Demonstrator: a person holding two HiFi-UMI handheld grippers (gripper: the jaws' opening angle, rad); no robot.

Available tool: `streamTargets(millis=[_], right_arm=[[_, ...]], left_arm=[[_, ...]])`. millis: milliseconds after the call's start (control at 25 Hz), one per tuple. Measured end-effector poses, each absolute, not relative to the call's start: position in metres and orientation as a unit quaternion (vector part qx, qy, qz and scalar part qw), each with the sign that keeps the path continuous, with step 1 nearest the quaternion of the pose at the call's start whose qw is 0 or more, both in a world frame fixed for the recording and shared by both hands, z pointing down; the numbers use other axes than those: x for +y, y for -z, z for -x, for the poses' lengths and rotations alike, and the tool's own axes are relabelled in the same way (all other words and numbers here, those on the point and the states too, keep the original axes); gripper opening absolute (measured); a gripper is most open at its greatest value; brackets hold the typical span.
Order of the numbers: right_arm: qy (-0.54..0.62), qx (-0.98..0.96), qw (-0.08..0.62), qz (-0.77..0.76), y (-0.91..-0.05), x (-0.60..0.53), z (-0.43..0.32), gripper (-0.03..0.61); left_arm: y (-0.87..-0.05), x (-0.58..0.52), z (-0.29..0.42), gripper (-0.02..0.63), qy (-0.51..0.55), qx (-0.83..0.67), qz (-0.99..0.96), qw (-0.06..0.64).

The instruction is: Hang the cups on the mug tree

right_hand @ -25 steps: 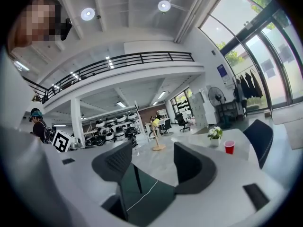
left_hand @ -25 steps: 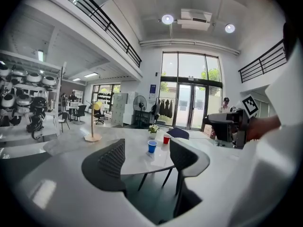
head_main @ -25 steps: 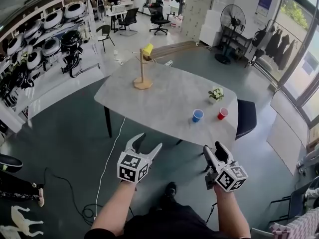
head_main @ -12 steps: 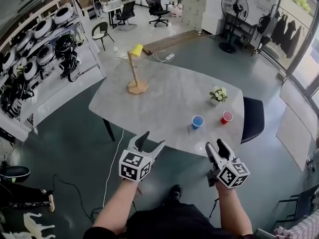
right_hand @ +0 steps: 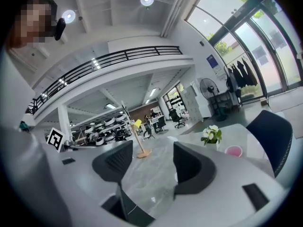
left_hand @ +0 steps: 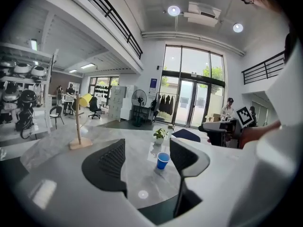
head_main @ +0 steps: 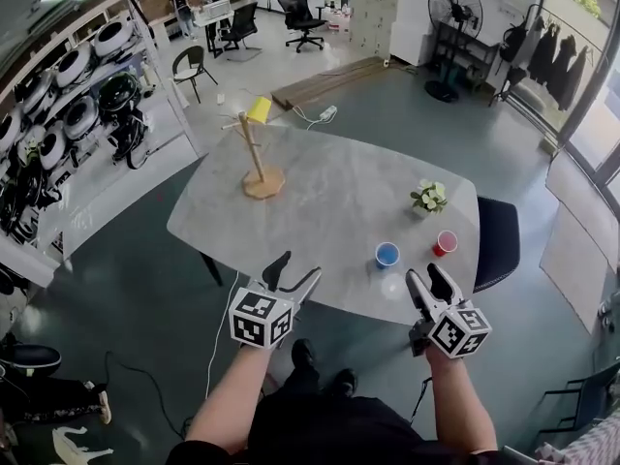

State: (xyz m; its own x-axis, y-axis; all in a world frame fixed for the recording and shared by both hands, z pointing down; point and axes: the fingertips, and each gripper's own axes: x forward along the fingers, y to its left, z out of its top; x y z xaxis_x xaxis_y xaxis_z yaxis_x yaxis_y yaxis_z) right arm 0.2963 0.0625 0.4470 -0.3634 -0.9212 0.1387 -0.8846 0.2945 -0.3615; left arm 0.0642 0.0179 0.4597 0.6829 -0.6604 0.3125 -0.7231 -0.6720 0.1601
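The left hand-held gripper and right hand-held gripper gape empty. The left gripper view shows the blue cup ahead. The right gripper view shows only the red cup, rightward, and the mug tree ahead.

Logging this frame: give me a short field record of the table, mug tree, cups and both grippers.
table: grey stone-look top
mug tree: wooden, upright, far left part of the table
yellow cup: hanging on the mug tree
blue cup: upright on the table, near side
red cup: upright, right of the blue cup, apart from it
potted plant: beyond the two cups
left gripper: jaws apart, empty, by the near edge
right gripper: jaws apart, empty, by the near edge
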Motion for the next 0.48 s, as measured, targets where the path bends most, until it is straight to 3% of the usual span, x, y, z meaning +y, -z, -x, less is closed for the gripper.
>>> streamTargets(millis=[480], right_arm=[[0.172,0.761,0.017,0.625,-0.439,-0.018,-0.279,0.250]], left_arm=[[-0.470,-0.090,-0.062,0.284,-0.110,-0.307,-0.935,0.137]])
